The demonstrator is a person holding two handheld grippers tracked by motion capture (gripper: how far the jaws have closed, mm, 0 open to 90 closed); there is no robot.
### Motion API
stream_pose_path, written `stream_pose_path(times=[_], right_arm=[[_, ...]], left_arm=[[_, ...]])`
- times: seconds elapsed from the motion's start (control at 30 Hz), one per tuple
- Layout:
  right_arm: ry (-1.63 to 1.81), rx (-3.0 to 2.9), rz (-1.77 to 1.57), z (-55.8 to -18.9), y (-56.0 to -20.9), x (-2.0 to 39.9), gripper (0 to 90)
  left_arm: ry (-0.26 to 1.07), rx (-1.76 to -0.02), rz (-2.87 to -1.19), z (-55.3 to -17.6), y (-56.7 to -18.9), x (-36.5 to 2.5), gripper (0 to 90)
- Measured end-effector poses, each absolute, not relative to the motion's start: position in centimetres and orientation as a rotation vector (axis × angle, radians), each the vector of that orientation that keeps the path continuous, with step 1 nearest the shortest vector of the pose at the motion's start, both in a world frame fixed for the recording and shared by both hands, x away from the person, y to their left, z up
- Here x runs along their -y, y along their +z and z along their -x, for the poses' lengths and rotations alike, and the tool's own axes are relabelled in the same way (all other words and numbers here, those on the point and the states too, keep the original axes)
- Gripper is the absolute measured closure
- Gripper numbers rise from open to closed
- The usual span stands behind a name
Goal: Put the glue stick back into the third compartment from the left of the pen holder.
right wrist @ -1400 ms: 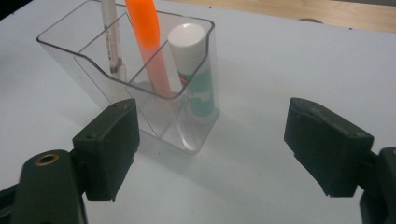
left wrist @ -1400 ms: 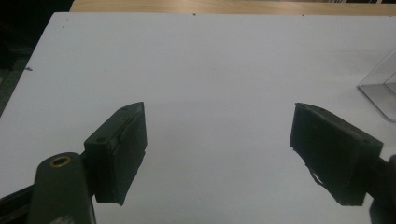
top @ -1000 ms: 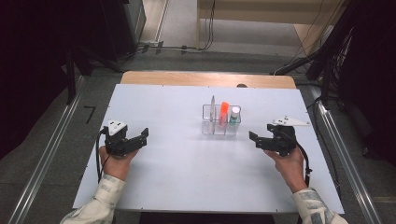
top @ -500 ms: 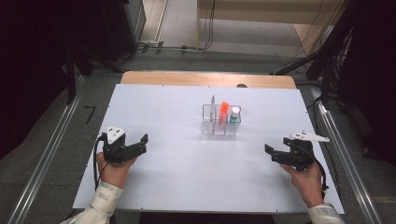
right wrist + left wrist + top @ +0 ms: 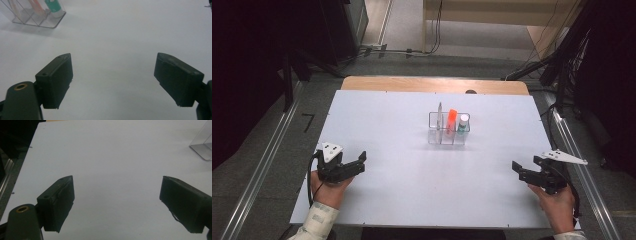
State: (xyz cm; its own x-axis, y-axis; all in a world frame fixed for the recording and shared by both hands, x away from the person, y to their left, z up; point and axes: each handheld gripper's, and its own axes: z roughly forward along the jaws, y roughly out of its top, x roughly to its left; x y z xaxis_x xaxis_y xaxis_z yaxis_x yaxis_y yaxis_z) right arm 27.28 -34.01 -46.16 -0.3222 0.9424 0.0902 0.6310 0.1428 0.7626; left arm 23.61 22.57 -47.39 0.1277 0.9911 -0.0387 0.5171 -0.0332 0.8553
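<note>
The clear rack (image 5: 448,131) stands right of centre on the far half of the tabletop (image 5: 402,200), holding a pen (image 5: 439,116), an orange marker (image 5: 452,120) and a green-capped tube (image 5: 463,122). The left claw (image 5: 361,164), near left, has just been opening and gapes wide, empty; the right claw (image 5: 521,172), near right, is wide and empty too. With both well apart from the rack, a good finish is probably keeping them low, level and away from it.

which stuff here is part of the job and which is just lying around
Part of the job:
- clear organizer on the white table
- grey pen, orange marker and green-labelled tube standing in it
- left gripper and right gripper, both open and empty

Just lying about:
- cables on the floor beyond the table
- wooden board at the table's far edge
</note>
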Motion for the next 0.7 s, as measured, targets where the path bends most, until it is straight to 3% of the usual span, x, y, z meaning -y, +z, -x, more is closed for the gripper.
stream_pose_path(times=[0.7], right_arm=[[0.975, -1.935, -1.569, -25.2, -46.6, 36.3, 14.0]], left_arm=[[0.799, -1.506, -1.632, -22.2, -47.6, -23.9, 13.0]])
